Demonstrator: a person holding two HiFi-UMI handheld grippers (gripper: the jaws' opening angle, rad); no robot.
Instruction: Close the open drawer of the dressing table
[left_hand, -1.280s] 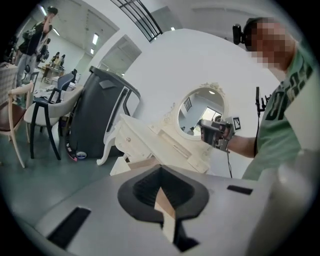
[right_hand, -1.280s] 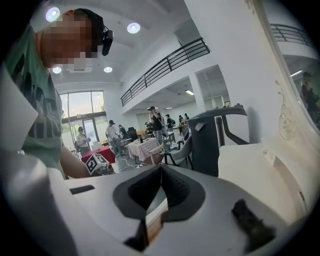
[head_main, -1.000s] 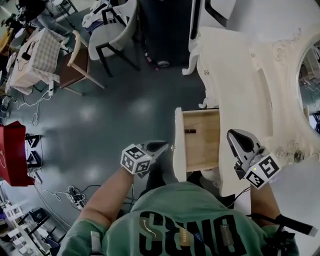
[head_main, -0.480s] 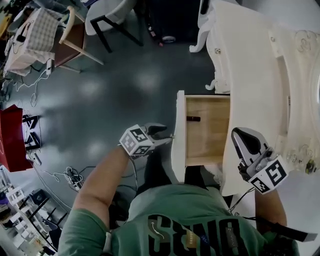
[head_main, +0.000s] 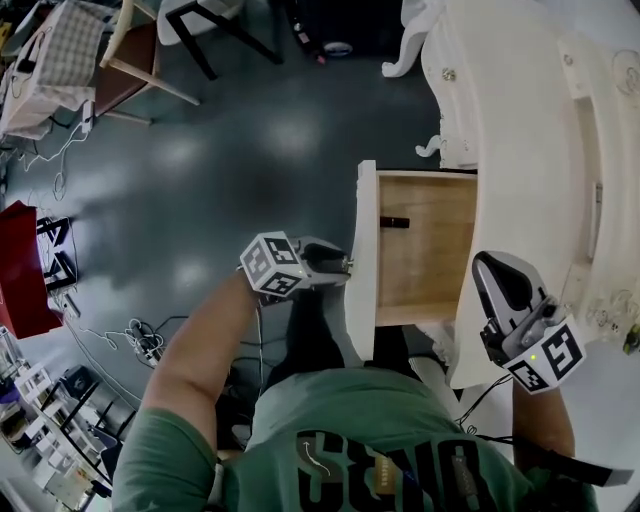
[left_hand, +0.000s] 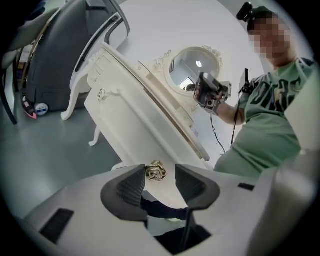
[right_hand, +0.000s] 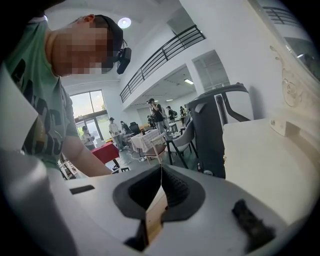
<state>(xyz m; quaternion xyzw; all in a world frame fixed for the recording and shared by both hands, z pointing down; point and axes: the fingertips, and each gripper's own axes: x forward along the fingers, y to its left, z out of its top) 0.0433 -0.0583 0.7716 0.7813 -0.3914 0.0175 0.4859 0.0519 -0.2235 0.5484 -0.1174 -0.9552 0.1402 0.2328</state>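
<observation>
The cream dressing table fills the right of the head view. Its drawer stands pulled out, showing a wooden inside with a small dark thing in it. The white drawer front faces my left gripper. In the left gripper view the jaws of that gripper have just been opening. The brass knob sits between the tips, close to the left pad, not squeezed. My right gripper hangs over the table's front edge beside the drawer, its pads closed together on nothing.
An oval mirror stands on the table top. A wooden chair, a table with a checked cloth and a red box are on the grey floor at left. Cables lie near my feet.
My left gripper has moved right to the drawer front and dropped, and its jaws have opened around the knob. The right gripper has sunk a little beside the drawer.
</observation>
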